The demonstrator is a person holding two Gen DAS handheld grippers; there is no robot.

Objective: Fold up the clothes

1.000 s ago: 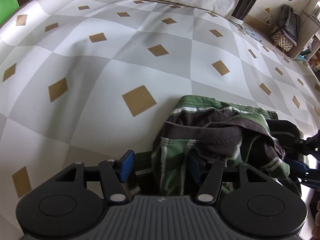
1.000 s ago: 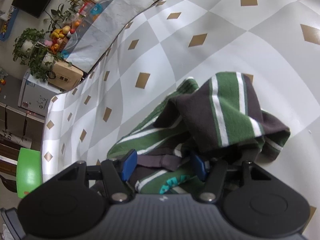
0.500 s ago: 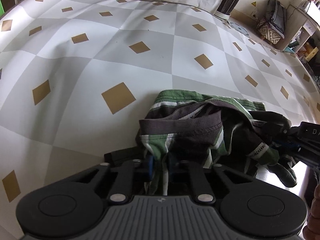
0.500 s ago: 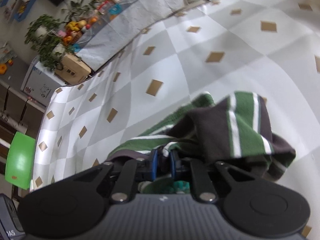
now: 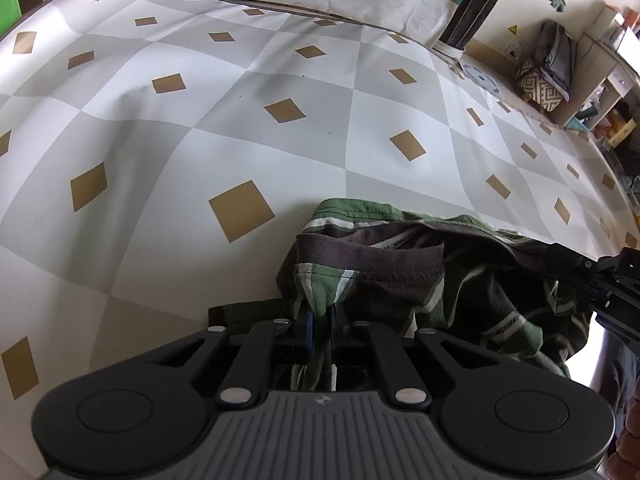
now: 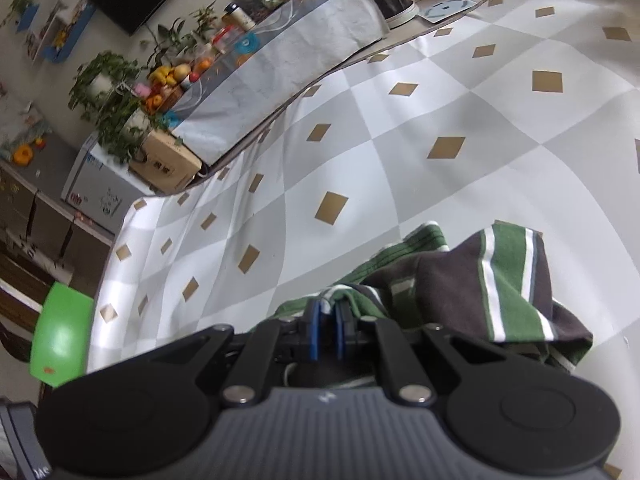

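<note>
A crumpled striped shirt (image 5: 404,276), green, dark brown and white, lies bunched on the checked tablecloth (image 5: 240,128). My left gripper (image 5: 322,322) is shut on a fold at the shirt's near left edge, by the dark collar band. In the right wrist view the same shirt (image 6: 500,280) hangs in a heap, and my right gripper (image 6: 326,326) is shut on a green and white striped edge of it. The right gripper's black body (image 5: 616,280) shows at the far right of the left wrist view.
The cloth (image 6: 400,128) has grey and white checks with tan diamonds. Beyond its far edge stand a marble-patterned counter (image 6: 288,52) with fruit and plants, a cardboard box (image 6: 168,164) and a green stool (image 6: 60,340). Shelves (image 5: 600,92) stand at the far right.
Both grippers went from open around the shirt to shut on its fabric. The shirt has been lifted and pulled slightly, bunching between them.
</note>
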